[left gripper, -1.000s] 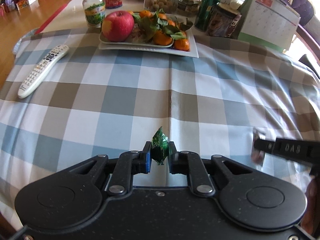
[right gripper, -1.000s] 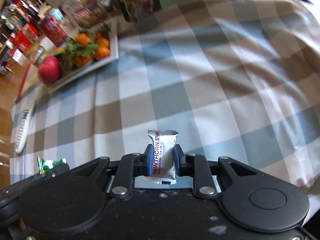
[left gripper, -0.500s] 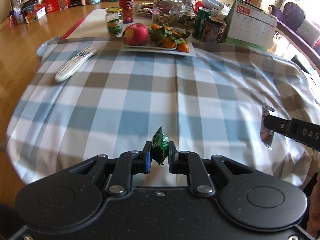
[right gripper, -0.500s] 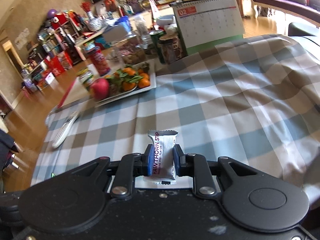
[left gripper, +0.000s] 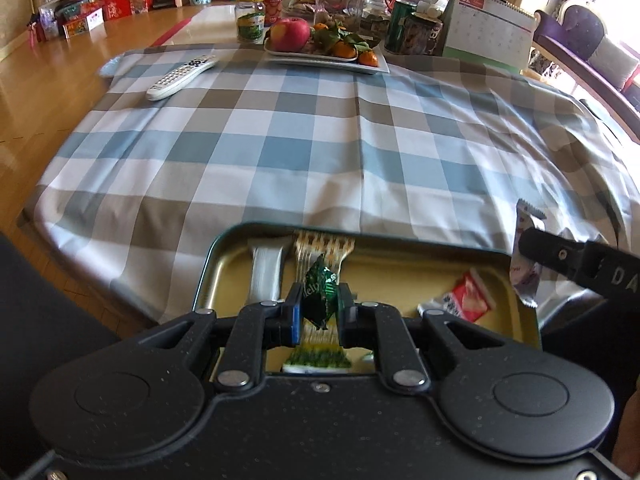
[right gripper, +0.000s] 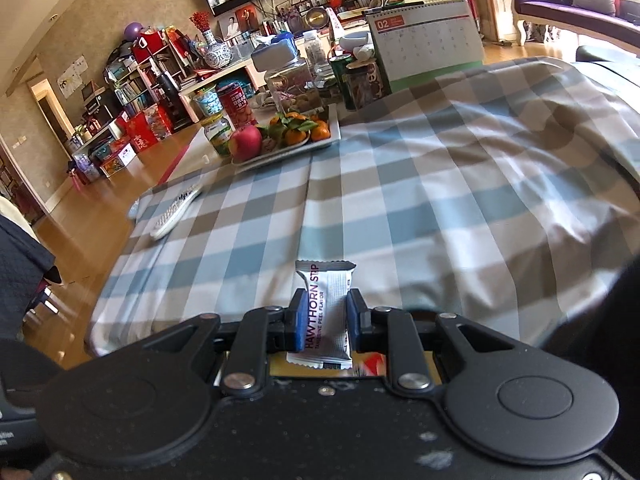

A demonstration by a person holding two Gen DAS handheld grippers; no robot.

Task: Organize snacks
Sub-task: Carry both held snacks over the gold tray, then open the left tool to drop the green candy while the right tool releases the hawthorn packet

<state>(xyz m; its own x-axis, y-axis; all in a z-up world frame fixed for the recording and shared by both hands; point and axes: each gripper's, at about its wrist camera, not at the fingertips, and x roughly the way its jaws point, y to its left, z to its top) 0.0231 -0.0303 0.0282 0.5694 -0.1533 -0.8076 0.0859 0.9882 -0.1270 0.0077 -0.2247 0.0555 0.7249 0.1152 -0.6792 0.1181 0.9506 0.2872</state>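
My left gripper is shut on a small green foil candy and holds it above an open tin box with a gold inside, at the near table edge. In the tin lie a white packet, a yellow patterned packet and a red-and-white packet. My right gripper is shut on a white hawthorn strip packet. That packet also shows at the right of the left wrist view, over the tin's right end.
A blue, grey and white checked cloth covers the table. At the far side stand a white plate with an apple and tangerines, jars, cans and a desk calendar. A white remote lies at the far left.
Both grippers have pulled back toward the near table edge with their snacks still held. The open tin has come into view under the left gripper.
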